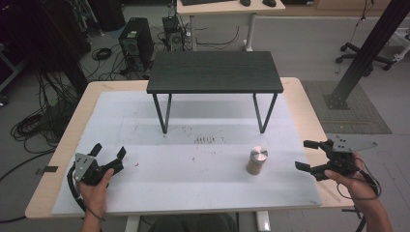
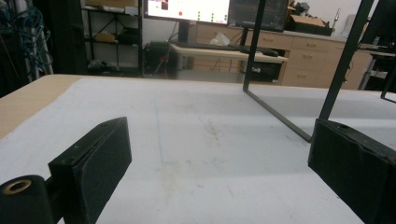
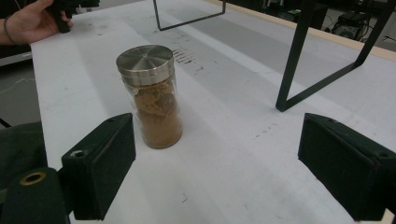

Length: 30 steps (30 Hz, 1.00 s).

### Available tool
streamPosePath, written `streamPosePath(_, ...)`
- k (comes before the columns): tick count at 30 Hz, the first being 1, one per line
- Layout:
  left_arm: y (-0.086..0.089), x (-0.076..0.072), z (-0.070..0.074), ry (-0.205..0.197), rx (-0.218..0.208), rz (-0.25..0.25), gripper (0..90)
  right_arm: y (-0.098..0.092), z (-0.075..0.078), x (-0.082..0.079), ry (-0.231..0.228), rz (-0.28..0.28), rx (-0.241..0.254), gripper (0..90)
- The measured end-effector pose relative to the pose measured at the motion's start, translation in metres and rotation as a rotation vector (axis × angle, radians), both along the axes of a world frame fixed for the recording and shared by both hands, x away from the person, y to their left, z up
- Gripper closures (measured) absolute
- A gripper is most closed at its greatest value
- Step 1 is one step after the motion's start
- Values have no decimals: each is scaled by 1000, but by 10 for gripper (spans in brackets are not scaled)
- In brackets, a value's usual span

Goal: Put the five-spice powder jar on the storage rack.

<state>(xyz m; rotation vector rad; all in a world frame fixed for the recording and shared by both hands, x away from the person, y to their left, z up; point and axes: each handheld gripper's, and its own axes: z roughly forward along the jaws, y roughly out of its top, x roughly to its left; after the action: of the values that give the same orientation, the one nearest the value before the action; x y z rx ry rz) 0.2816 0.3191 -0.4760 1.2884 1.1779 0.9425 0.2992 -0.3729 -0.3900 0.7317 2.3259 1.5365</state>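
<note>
Right gripper [image 1: 306, 155] wide open at table's [image 1: 63, 145] right edge, facing jar [image 1: 257, 161] for side grasp | left gripper [image 1: 109, 154] open, idle near left edge

The jar [image 3: 152, 95] is clear glass with a brushed silver lid, filled with brown powder. At its twelve o'clock, the small table [image 1: 215, 71] is black with a faint wood grain. The mat [image 1: 145, 121] is white, flecked with dark marks, on a light tan tabletop [image 1: 67, 140]. The left gripper [image 1: 107, 155] and right gripper [image 1: 307, 155] are black with grey plates.
</note>
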Motion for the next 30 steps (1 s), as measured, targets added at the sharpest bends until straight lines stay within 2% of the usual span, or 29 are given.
streamPosePath(9,0,0,0,-3,-3,-1,63,8,1,2,-1,18,-16,115)
streamPosePath(30,0,-1,0,-6,2,-4,62,28,-10,2,17,63,-30,115)
